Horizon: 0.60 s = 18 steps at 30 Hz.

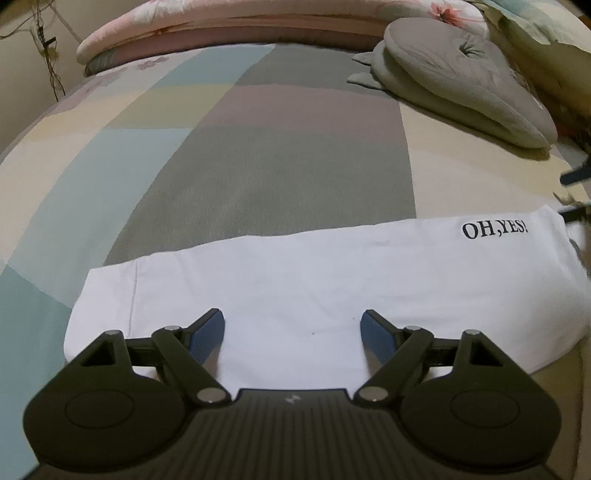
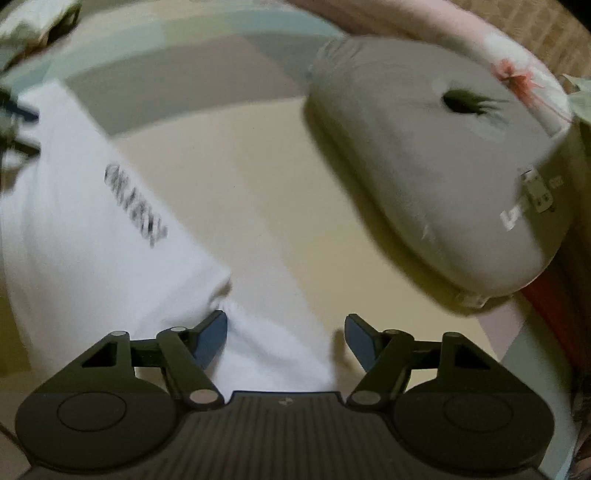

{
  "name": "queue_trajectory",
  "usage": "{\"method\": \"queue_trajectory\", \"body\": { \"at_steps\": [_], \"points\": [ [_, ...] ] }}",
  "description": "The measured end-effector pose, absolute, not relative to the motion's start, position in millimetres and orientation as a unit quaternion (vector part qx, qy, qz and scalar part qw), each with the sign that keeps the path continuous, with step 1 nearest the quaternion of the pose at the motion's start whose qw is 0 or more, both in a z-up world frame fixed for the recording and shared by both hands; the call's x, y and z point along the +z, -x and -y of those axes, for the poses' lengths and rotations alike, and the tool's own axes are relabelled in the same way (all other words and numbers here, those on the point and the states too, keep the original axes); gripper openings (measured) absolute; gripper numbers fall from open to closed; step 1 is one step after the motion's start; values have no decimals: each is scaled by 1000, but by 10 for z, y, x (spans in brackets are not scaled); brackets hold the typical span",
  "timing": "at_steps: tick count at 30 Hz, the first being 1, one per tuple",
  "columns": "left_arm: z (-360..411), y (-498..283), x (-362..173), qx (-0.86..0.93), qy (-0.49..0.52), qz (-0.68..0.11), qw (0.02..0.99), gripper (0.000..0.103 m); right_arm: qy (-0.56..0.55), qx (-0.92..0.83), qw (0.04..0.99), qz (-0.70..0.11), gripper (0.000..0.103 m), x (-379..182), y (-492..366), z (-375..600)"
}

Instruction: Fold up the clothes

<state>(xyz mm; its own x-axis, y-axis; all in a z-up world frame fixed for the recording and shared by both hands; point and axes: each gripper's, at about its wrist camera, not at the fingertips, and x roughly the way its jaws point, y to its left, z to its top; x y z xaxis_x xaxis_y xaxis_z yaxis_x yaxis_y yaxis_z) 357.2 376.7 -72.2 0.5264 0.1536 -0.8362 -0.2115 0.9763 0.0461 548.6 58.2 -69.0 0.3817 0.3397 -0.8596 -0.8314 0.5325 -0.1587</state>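
A white garment (image 1: 295, 266) printed "OH,YES!" lies folded into a long strip across the patchwork bed sheet (image 1: 258, 147). My left gripper (image 1: 293, 317) hovers over the strip's near edge toward its left half, jaws wide apart, blue pads (image 1: 214, 332) clear of the cloth. In the blurred right wrist view the same garment (image 2: 74, 221) runs up to the left. My right gripper (image 2: 284, 317) stands open over the garment's end, with a bit of white cloth lying between the fingers; the pads do not press it.
A grey round cushion (image 1: 461, 81) lies on the bed to the right of the garment, close to my right gripper (image 2: 424, 166). A pink floral quilt (image 1: 221, 22) is rolled along the far edge. Cables hang on the wall at the far left (image 1: 48, 55).
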Motion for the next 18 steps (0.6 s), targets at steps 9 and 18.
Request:
{"method": "queue_trajectory", "body": {
  "at_steps": [9,18],
  "points": [
    [-3783,-3540,-722,99,29,-475,874,83,366,425,718,-413,32,-805,-5269,-658],
    [-3899,-3432,-662,165,43,-477,862,79,301,324,801,-403,12,-640,-5484,-530]
  ]
}}
